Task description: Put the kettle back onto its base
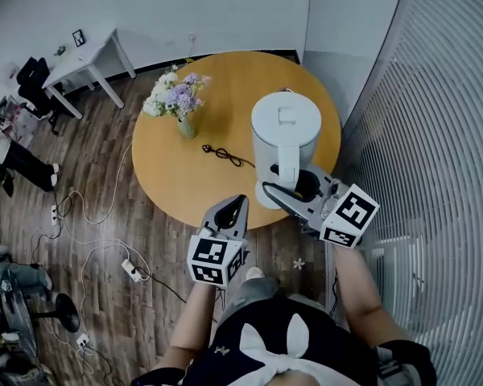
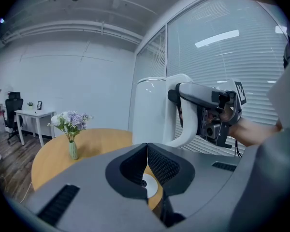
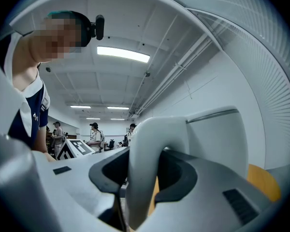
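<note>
Kettle (image 1: 286,131) hangs by its handle (image 3: 145,144) in the right tool's (image 1: 290,187) grip, left tool (image 2: 146,151) closed and empty, so lower it slowly and flat onto the white base (image 2: 149,185).

An office: white desk (image 1: 84,59) and black chair (image 1: 32,79) at ten o'clock, blinds (image 1: 447,135) at three o'clock, ceiling lights (image 3: 123,54) overhead.

You had in view, counted: kettle (image 1: 286,123): 1 | base (image 2: 150,186): 1 | grippers: 2, left gripper (image 1: 238,202) and right gripper (image 1: 284,190) | round table (image 1: 225,95): 1 | flower vase (image 1: 177,96): 1 | black cable (image 1: 225,154): 1 | white desk (image 1: 84,59): 1 | office chair (image 1: 30,77): 1
</note>
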The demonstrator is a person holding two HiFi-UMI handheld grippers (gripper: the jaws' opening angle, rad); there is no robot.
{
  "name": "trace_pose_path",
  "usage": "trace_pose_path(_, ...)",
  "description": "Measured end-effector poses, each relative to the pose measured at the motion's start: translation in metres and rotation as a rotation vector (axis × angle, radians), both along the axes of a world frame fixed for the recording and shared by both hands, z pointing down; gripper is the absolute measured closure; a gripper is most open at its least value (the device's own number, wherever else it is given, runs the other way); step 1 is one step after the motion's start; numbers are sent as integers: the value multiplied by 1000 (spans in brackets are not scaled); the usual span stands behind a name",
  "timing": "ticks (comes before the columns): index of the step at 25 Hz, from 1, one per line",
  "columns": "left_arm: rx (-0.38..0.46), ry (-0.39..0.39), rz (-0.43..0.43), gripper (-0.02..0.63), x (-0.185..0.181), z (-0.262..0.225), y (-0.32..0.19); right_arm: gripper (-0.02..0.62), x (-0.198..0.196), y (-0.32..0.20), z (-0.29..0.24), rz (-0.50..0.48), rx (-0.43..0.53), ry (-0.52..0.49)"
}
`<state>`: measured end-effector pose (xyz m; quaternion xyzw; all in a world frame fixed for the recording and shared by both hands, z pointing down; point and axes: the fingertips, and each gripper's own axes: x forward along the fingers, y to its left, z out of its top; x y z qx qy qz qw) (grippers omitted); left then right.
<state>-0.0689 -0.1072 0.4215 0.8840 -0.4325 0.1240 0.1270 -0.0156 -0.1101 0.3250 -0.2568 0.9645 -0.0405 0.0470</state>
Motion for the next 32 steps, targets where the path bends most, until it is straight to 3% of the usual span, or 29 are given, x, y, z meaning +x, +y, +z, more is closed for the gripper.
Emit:
trace_pose_path(23, -37, 8, 101, 579, -20, 20, -26, 446, -12, -16, 34, 97, -64, -13)
trace_pose_path(32, -71, 14, 95, 580, -18, 26, -27, 446, -6, -16, 44, 87, -99, -16)
